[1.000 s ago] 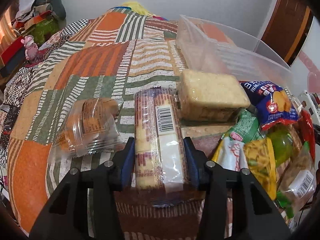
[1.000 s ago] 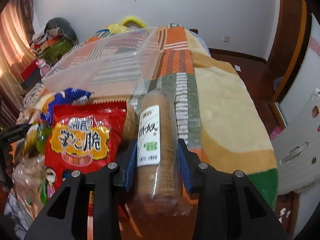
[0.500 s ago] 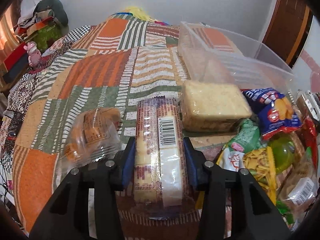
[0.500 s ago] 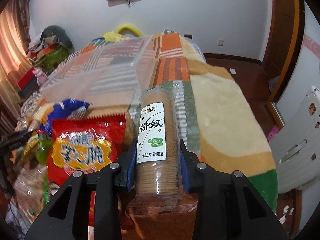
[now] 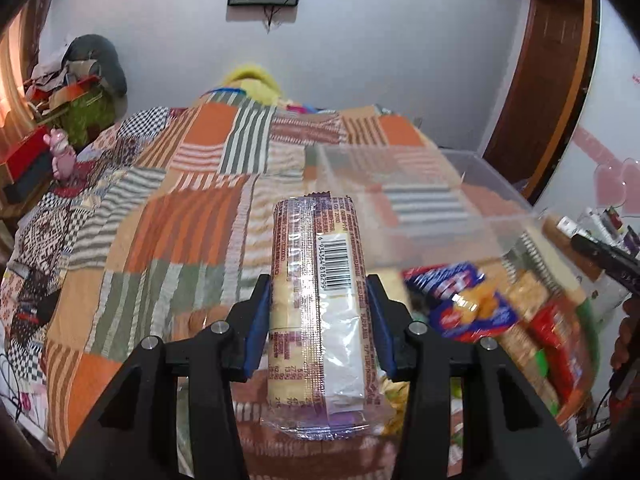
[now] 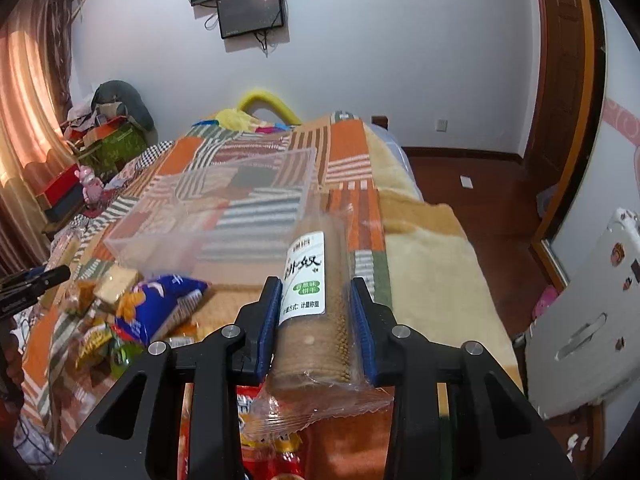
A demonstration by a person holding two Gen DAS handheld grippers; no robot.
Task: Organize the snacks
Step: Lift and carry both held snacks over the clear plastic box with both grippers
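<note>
We see the left gripper [image 5: 318,314] clamped on a wafer pack [image 5: 320,300], blue pads pressing both long sides, barcode facing up. The pack is off the quilt [image 5: 180,216], its far end pointing at the near left corner of the clear bin [image 5: 432,200]. The bin sits on the quilt, ahead and right of the pack. A snack pile [image 5: 500,320] lies lower right, just before the bin: a blue bag [image 5: 468,304] on top, crackers and red packs beside it, blurred.

The right gripper [image 6: 316,322] is clamped on a biscuit roll [image 6: 312,312], white label up, pads on both sides. The roll is tilted slightly left, held above a red bag [image 6: 256,424] that shows under the fingers. In this view the bin [image 6: 224,208] is ahead and left, on the quilt [image 6: 344,152]. The blue bag [image 6: 160,304] and other snacks lie left of the roll, near the bin's front wall. The left gripper's tip [image 6: 36,280] pokes in at the far left edge.
</note>
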